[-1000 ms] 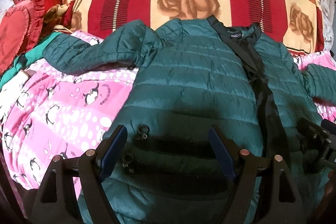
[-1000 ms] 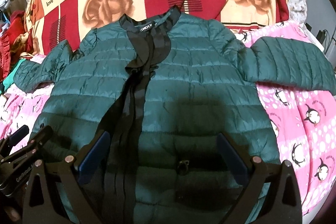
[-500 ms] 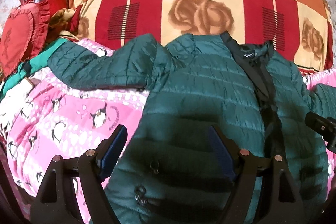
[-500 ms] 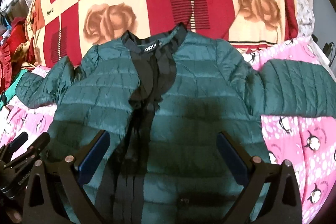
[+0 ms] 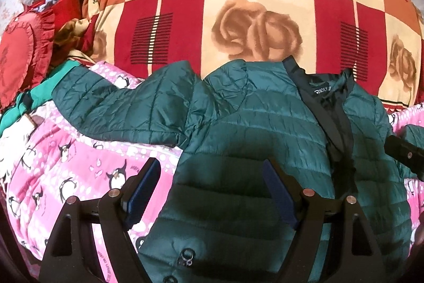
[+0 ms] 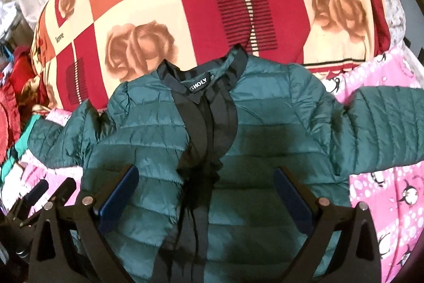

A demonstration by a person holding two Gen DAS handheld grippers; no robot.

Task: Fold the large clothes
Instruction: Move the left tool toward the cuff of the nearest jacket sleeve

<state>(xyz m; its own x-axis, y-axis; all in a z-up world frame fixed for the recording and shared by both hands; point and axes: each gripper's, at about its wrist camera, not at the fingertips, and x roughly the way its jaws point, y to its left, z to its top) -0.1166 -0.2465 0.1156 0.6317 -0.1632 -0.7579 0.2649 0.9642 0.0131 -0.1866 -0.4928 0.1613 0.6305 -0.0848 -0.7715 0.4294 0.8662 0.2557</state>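
A dark green quilted jacket [image 5: 265, 129] [image 6: 265, 139] with black collar and placket lies front-up and spread on a pink penguin blanket [image 5: 66, 166] [image 6: 392, 190]. Its sleeves stretch out to either side: one sleeve [image 5: 124, 110] at the left in the left wrist view, the other sleeve [image 6: 381, 123] at the right in the right wrist view. My left gripper [image 5: 212, 177] hovers open over the jacket's left side edge, holding nothing. Over the jacket's middle, below the collar, my right gripper [image 6: 209, 184] stands open and empty.
A big folded quilt [image 5: 251, 4] [image 6: 212, 4] with red, orange and cream squares and roses rises behind the collar. Red ruffled cushions [image 5: 23, 52] and a green cloth [image 5: 39, 89] are piled at the far left.
Both grippers have drawn back or tilted up from the jacket's lower part: the jacket sits lower in both views and more of the quilt shows. Both stayed open.
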